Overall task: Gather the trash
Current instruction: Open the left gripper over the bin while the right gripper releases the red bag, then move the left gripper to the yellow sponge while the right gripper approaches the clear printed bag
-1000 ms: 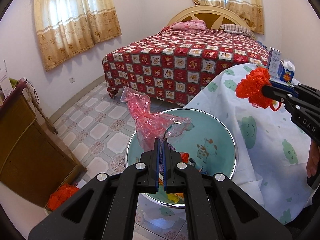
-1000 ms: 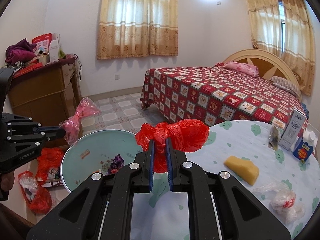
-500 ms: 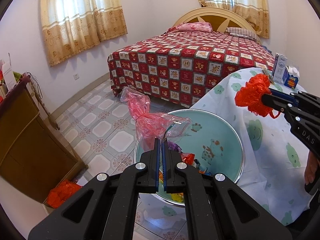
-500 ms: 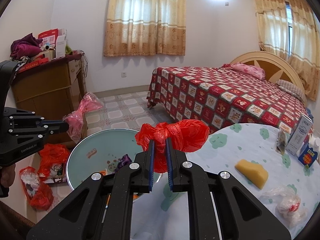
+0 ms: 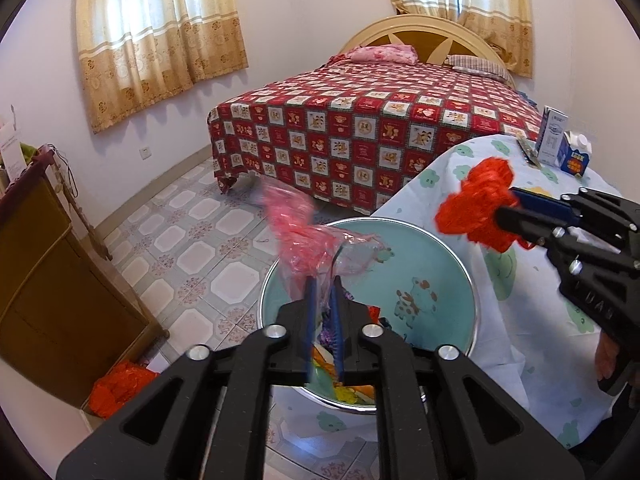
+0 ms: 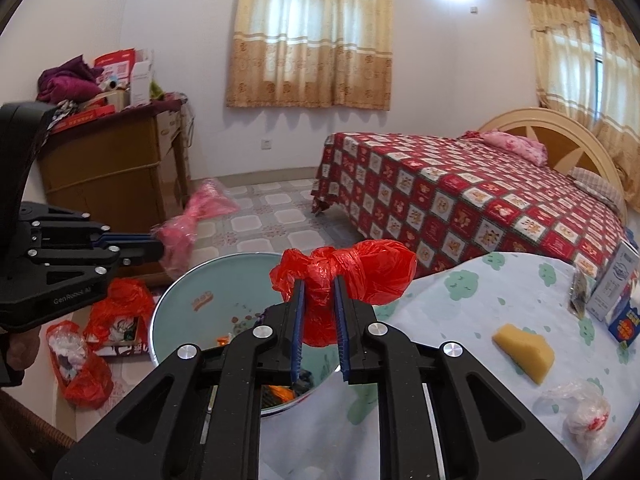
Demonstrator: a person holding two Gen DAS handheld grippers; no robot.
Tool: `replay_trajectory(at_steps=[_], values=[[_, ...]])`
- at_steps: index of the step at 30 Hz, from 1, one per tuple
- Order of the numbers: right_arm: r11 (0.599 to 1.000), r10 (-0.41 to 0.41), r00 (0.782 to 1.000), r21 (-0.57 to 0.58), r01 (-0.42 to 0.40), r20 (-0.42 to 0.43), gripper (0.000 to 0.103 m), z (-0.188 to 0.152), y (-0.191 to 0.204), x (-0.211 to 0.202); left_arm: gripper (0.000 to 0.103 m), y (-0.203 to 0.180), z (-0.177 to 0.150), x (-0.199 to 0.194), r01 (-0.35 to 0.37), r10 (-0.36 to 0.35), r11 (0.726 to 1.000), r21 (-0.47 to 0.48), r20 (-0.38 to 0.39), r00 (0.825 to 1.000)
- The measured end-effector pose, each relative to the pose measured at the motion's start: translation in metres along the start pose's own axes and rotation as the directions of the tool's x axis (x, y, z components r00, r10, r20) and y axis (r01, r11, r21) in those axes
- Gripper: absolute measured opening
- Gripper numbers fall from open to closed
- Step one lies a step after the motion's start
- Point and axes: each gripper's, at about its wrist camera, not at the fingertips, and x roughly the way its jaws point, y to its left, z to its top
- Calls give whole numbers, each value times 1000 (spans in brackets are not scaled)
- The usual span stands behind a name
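A teal basin with a metal rim holds several scraps of trash and stands beside the table. My left gripper hangs above it, its jaws opening. A pink plastic bag sits loosely between the fingers, blurred in motion. My right gripper is over the basin at the table's edge, its jaws opening too, while a knotted red bag still fills the gap and touches both pads. The right wrist view shows the left gripper with the pink bag at its tips.
The table wears a pale printed cloth and carries a yellow sponge, a crumpled clear bag and cartons. Red bags lie on the floor by a wooden cabinet. A bed stands behind.
Both pairs of jaws have parted from fully shut. The pink bag has gone blurred and slack between the left fingers. The red bag has kept its place in the right gripper.
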Motion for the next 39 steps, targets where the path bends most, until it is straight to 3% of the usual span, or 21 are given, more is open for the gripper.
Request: replay_trajectory(at_steps=[2, 6, 12, 16, 19, 21, 24, 26, 28, 36, 37, 38, 39], values=[[1000, -2, 1000, -3, 2, 2, 32, -2, 2, 0, 26, -3, -1, 0, 4, -4, 1000, 8, 2, 1000], [1000, -10, 1000, 13, 10, 3, 38, -4, 0, -2, 46, -6, -2, 0, 3, -3, 1000, 8, 6, 1000], [997, -52, 999, 51, 53, -7, 39, -7, -13, -11, 49, -10, -5, 6, 7, -7, 1000, 13, -18, 1000], [982, -160, 987, 100, 162, -33, 41, -19, -42, -32, 54, -17, -7, 13, 8, -7, 1000, 21, -33, 999], [944, -287, 955, 150, 295, -75, 43, -34, -79, -52, 55, -28, -7, 22, 5, -3, 999, 44, -46, 999], [879, -415, 900, 196, 434, -132, 43, -45, -113, -69, 55, -36, -5, 28, 17, -15, 999, 48, -57, 998], [825, -480, 851, 222, 520, -212, 55, -63, -143, -84, 55, -52, 1, 34, 39, -36, 997, 60, -61, 998], [802, -494, 835, 243, 545, -244, 55, -77, -159, -95, 55, -61, 5, 34, 52, -48, 996, 68, -57, 997], [796, -482, 834, 264, 545, -268, 55, -88, -169, -102, 59, -73, 11, 35, 61, -58, 995, 80, -46, 997], [836, -399, 842, 233, 497, -364, 54, -117, -181, -102, 60, -126, 32, 39, 121, -118, 984, 133, -36, 992], [839, -386, 846, 242, 488, -369, 50, -118, -192, -100, 60, -133, 36, 39, 126, -122, 981, 144, -35, 992], [841, -371, 849, 252, 479, -377, 34, -119, -196, -100, 60, -142, 39, 41, 131, -128, 979, 156, -34, 991], [840, -366, 851, 261, 476, -376, 24, -121, -200, -100, 60, -149, 42, 42, 139, -135, 977, 164, -36, 990]])
